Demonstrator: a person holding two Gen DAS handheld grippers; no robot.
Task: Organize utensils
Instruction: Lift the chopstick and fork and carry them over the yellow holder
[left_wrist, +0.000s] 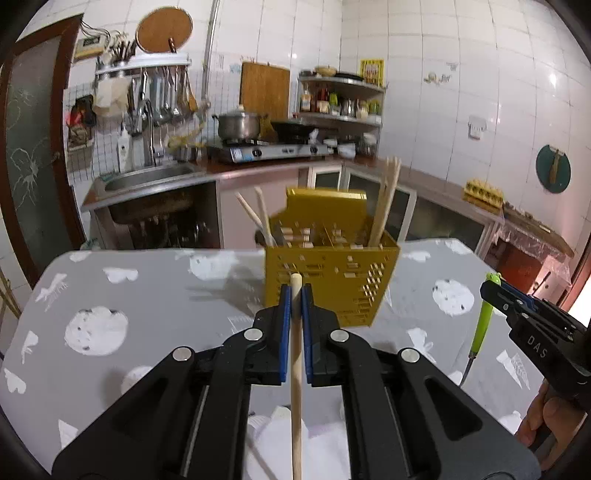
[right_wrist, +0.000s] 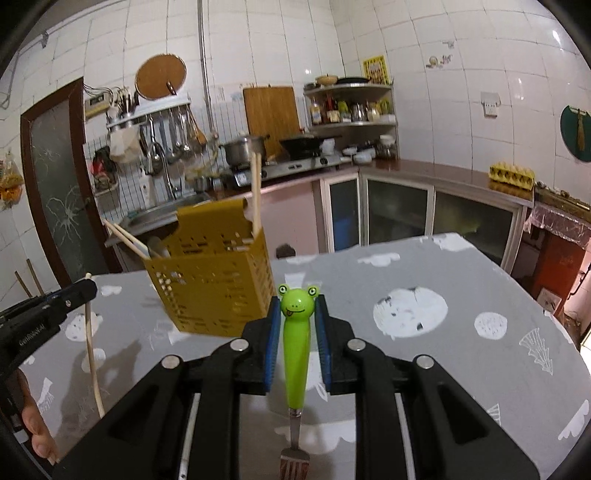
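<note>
The left gripper (left_wrist: 294, 295) holds a wooden chopstick (left_wrist: 296, 369) tight between its fingers. The right gripper (right_wrist: 297, 314) holds a green frog fork (right_wrist: 296, 339), tines hanging down. The yellow basket (left_wrist: 328, 273) stands on the surface, straight ahead of the chopstick, nearer the left gripper.

Home kitchen: tiled walls, sink (left_wrist: 147, 179), gas stove (left_wrist: 271, 151), hanging ladles (left_wrist: 166, 98), spice shelf (left_wrist: 341, 101).
</note>
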